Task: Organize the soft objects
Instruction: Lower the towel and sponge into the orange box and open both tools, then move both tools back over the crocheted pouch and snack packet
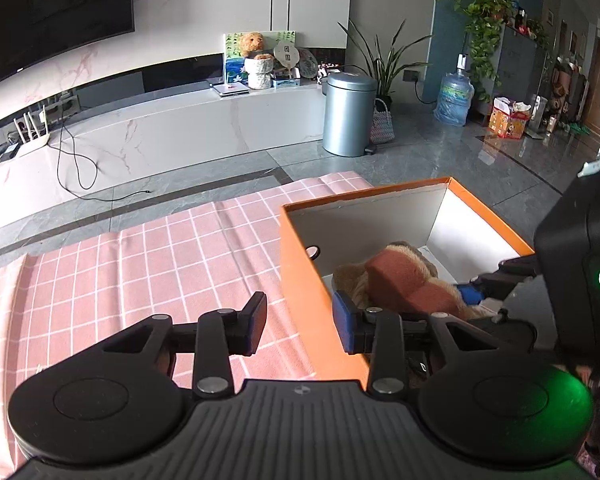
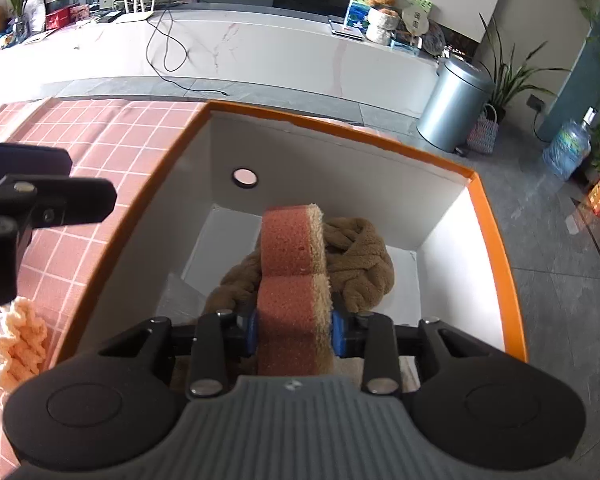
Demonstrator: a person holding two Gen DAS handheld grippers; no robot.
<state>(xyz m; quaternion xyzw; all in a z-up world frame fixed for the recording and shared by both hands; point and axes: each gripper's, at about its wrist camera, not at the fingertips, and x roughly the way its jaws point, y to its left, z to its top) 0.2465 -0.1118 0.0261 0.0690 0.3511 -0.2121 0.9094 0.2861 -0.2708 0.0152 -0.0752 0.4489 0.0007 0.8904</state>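
Observation:
My right gripper [image 2: 294, 330] is shut on a pink sponge with a tan scrub side [image 2: 294, 280] and holds it inside the orange box [image 2: 496, 240], above a brown knotted plush cloth [image 2: 360, 260] lying on the box floor. In the left wrist view the sponge [image 1: 404, 280] and the brown cloth [image 1: 350, 280] show inside the orange box [image 1: 300, 272], with the right gripper [image 1: 474, 292] reaching in from the right. My left gripper [image 1: 300, 326] is open and empty; its jaws straddle the box's near left wall. A peach knitted item [image 2: 16, 344] lies on the pink checked cloth.
The box stands on a table with a pink checked cloth [image 1: 140, 264]. Beyond the table edge are grey floor tiles, a silver bin [image 1: 350, 114], a white TV bench [image 1: 160, 132], a water bottle [image 1: 454, 98] and plants.

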